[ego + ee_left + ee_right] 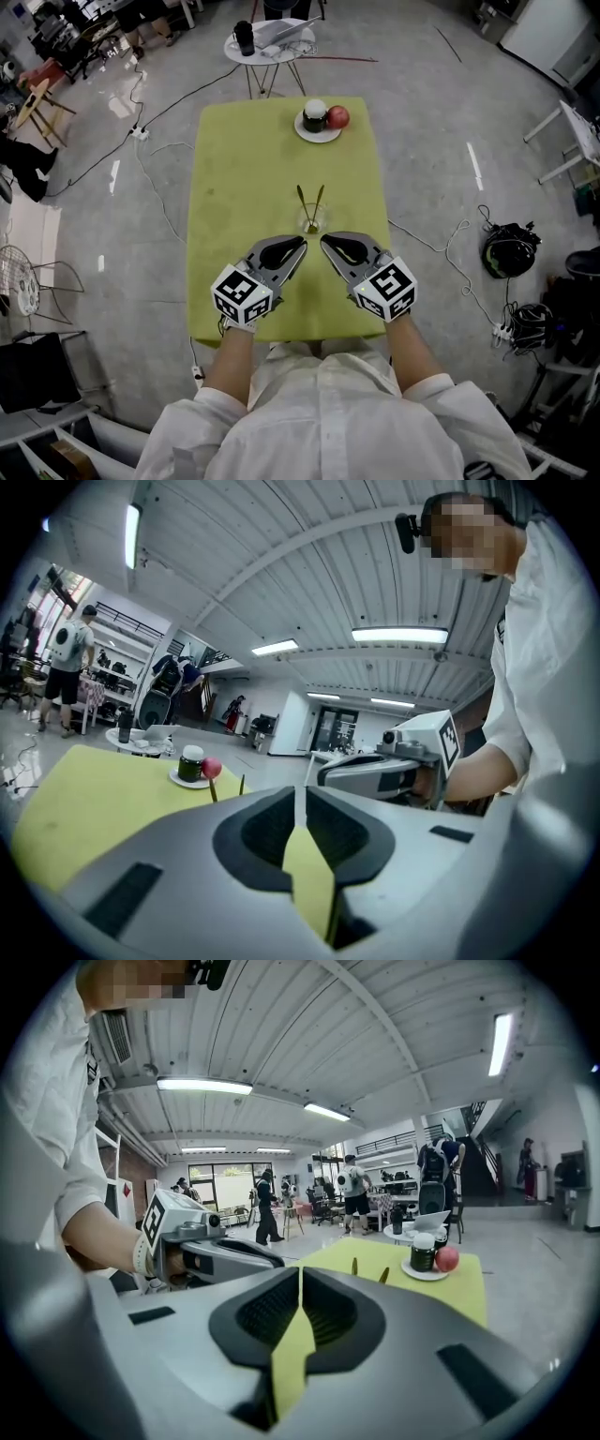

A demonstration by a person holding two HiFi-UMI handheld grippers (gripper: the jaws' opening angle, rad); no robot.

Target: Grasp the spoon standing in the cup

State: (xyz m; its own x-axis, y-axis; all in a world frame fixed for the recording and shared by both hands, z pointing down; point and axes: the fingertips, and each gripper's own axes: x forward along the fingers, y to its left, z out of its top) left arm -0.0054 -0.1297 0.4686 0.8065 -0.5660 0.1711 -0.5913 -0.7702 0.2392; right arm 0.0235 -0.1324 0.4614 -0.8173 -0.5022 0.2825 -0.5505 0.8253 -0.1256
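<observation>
A small clear cup (312, 225) stands in the middle of the yellow-green table (234, 187), and two slim utensil handles (302, 199) rise from it in a V. I cannot tell which one is the spoon. My left gripper (301, 245) lies just near-left of the cup, shut and empty. My right gripper (325, 241) lies just near-right of it, also shut with nothing held. Their tips point toward each other below the cup. The handles (354, 1266) show beyond the right gripper's (300, 1279) jaws, and another handle (213, 787) shows past the left gripper's (302, 794).
At the table's far end a white plate (307, 133) carries a dark jar (314, 114) and a red apple (337, 116). A small round side table (272, 45) stands beyond. Cables cross the floor on both sides. People stand in the background.
</observation>
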